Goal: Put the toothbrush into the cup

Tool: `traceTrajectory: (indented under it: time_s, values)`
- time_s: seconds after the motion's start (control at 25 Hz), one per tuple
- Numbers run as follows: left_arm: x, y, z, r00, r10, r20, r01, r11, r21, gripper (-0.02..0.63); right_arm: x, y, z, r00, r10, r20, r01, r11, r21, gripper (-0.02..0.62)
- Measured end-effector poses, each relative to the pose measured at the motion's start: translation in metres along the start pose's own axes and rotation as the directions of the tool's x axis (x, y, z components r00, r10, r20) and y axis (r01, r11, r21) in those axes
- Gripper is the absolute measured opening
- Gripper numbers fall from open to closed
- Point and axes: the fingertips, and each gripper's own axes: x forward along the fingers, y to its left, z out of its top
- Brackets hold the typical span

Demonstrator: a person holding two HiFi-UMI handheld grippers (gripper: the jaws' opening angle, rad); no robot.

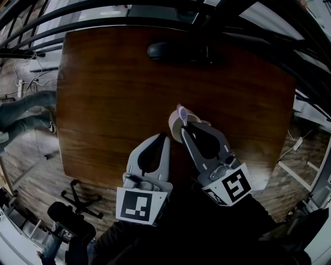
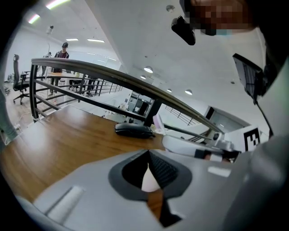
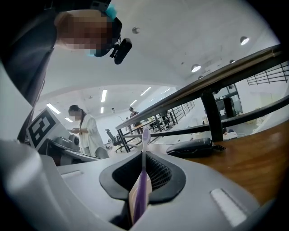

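Note:
A pale cup (image 1: 175, 121) stands on the brown wooden table (image 1: 103, 103), a little right of centre. My right gripper (image 1: 184, 129) is over the cup's near rim, shut on a purple toothbrush (image 3: 143, 180). The brush runs up between the jaws, and its pale head (image 1: 182, 110) pokes out above the cup. The right gripper view shows a beige sliver beside the brush handle, and I cannot tell what it is. My left gripper (image 1: 165, 137) is just left of the cup with its jaws together and nothing held. From the left gripper (image 2: 150, 155) I see the right gripper (image 2: 198, 144) and the brush head (image 2: 158, 122).
A black, handset-like object (image 1: 173, 52) lies near the table's far edge. A dark railing (image 1: 155, 10) runs behind that edge. The floor drops off on the left, with a chair base (image 1: 77, 199) there. A person (image 3: 86, 131) stands in the background.

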Motion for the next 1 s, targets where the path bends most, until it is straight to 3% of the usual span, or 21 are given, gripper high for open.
traceTrajectory:
  time_s: [0.16, 0.36, 0.56, 1.0]
  values:
    - [0.000, 0.003, -0.002, 1.000, 0.000, -0.009, 0.000, 1.000, -0.006, 0.008, 0.000, 0.001, 0.007, 0.999, 0.003, 0.032, -0.003, 1.000, 0.003, 0.029]
    - [0.011, 0.003, -0.001, 1.000, -0.007, -0.016, 0.007, 1.000, -0.003, 0.008, -0.005, -0.022, 0.029, 0.992, 0.000, 0.126, -0.015, 0.993, 0.115, 0.027]
    - [0.014, 0.007, -0.002, 1.000, -0.003, -0.006, 0.003, 1.000, -0.021, 0.008, -0.005, -0.028, 0.041, 0.983, 0.013, 0.181, -0.043, 0.986, 0.162, 0.026]
    - [0.007, 0.024, 0.002, 1.000, 0.019, 0.021, -0.018, 0.998, -0.056, 0.008, 0.009, -0.019, 0.052, 0.978, 0.014, 0.208, -0.032, 0.996, 0.081, 0.026]
